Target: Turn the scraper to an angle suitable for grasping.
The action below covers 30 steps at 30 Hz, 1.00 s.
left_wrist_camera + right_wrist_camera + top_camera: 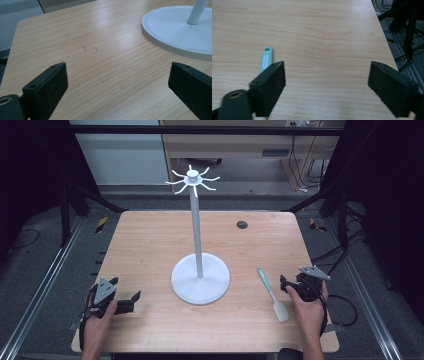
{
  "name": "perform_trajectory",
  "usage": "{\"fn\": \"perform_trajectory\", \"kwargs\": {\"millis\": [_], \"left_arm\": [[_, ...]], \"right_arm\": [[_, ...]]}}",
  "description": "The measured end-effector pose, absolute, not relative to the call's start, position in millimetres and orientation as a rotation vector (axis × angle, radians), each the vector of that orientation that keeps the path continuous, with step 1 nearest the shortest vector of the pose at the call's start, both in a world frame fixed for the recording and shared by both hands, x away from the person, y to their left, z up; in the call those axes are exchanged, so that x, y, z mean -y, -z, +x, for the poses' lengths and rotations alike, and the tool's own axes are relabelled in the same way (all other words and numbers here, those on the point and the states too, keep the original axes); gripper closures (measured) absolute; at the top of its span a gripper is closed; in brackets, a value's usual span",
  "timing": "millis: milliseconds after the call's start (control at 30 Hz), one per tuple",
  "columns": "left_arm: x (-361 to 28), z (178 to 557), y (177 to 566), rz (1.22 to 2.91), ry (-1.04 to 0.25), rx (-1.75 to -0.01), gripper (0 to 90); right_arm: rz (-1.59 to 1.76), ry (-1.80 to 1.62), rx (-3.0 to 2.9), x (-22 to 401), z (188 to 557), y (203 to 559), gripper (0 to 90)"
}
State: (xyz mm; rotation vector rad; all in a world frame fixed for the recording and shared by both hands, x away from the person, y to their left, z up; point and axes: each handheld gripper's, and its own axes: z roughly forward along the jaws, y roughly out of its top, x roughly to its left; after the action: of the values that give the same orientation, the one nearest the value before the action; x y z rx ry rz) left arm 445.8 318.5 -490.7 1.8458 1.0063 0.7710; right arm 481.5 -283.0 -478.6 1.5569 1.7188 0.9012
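Note:
A white stand [199,279] with a round base, a tall pole and several hooks at its top stands mid-table. A spatula [272,293] with a mint-green handle and white blade lies to the right of the base. My right gripper [289,286] rests on the table just right of the spatula, jaws open and empty; the handle end [267,58] shows past its left jaw. My left gripper [126,296] lies near the front left edge, open and empty, pointing toward the stand's base [175,32].
The light wooden table [150,245] has a dark round grommet [242,224] at the back right. Black frame rails run along both sides, and cables lie on the floor to the right.

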Motion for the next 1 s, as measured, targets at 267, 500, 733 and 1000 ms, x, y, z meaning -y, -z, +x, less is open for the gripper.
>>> {"fn": "perform_trajectory", "kwargs": {"millis": [267, 500, 733, 1000], "left_arm": [[-319.8, 446.3, 490.4, 1.834, -0.773, -1.013, 2.1], [-322.0, 446.4, 490.0, 1.825, -0.77, -1.026, 2.1], [-324.6, 447.4, 489.4, 1.813, -0.771, -1.031, 2.1], [-324.2, 447.4, 489.0, 1.815, -0.773, -1.031, 2.1]], "right_arm": [[1.523, -0.831, -1.838, 275.0, 488.8, 461.5, 37.8], [1.476, -0.76, -1.975, 260.6, 508.0, 451.7, 60.5], [1.475, -0.796, -2.083, 249.6, 525.6, 452.3, 85.5], [1.491, -0.793, -2.129, 241.7, 536.0, 463.7, 90.0]]}}
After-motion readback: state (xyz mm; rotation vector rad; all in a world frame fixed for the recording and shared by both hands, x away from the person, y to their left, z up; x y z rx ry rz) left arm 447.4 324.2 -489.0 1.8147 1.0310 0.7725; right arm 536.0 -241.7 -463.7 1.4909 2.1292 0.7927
